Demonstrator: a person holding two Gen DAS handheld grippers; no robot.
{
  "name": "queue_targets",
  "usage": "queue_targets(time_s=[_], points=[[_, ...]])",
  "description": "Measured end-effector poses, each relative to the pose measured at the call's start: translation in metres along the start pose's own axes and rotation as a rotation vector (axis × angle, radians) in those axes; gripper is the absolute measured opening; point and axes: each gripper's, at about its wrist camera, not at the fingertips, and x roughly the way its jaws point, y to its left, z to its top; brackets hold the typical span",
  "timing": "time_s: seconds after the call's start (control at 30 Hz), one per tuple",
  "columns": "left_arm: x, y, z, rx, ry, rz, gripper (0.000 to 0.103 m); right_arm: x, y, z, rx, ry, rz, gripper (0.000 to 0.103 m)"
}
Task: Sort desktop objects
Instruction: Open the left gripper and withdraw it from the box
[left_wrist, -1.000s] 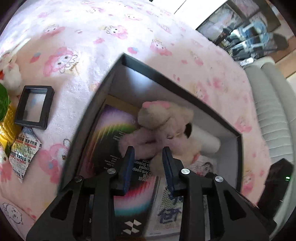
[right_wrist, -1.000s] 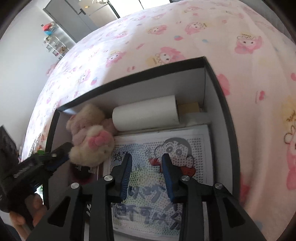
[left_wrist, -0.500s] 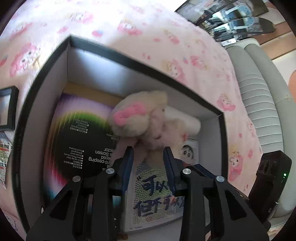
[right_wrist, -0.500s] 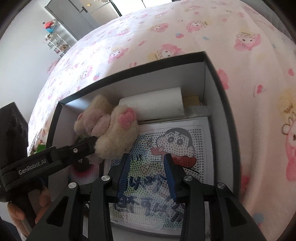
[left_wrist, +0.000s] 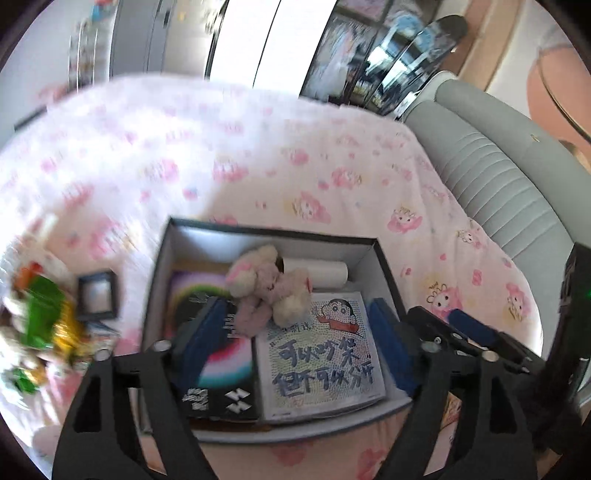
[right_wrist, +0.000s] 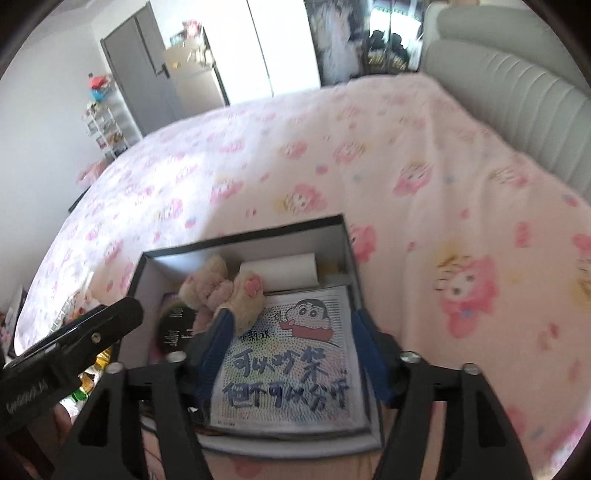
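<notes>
A black-rimmed white box (left_wrist: 273, 232) (right_wrist: 240, 236) lies on the pink bedspread. Inside it a cream and pink plush toy (left_wrist: 269, 288) (right_wrist: 225, 291) rests against a white roll (left_wrist: 317, 271) (right_wrist: 280, 271). A cartoon sheet (left_wrist: 321, 354) (right_wrist: 291, 365) and a black rainbow packet (left_wrist: 218, 350) lie flat beneath the toy. My left gripper (left_wrist: 295, 328) hangs above the box, its jaws opening with nothing between them. My right gripper (right_wrist: 291, 325) hangs above the cartoon sheet, its jaws also opening and empty. Each gripper shows at the edge of the other's view.
Left of the box lie a small black frame (left_wrist: 98, 299) and a pile of green and yellow snack packets (left_wrist: 48, 325). A grey padded headboard (left_wrist: 498, 177) (right_wrist: 509, 92) borders the bed on the right. A dark device (left_wrist: 576, 314) stands at the right edge.
Both grippers have risen and drawn back from the box, and both jaws have spread from nearly shut to wide. The plush toy stays in the box, apart from the left gripper.
</notes>
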Motion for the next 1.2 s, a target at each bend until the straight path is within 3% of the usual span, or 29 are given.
queue_targets(time_s=[0.13,0.43,0.8,1.2], points=[[-0.043,-0.011,-0.009,0.039,-0.072,0.005,0.092,-0.04,0.011,-0.011,-0.001,-0.069,-0.046,0.076],[-0.106,-0.026,-0.041,0.107,-0.149,0.036,0.102,-0.1,0.034,-0.05,-0.049,-0.141,-0.076,0.077],[-0.131,-0.028,-0.067,0.146,-0.158,0.054,0.102,-0.13,0.043,-0.087,-0.038,-0.172,-0.122,0.077],[-0.129,-0.018,-0.084,0.151,-0.135,0.068,0.102,-0.124,0.054,-0.106,-0.052,-0.141,-0.126,0.077]])
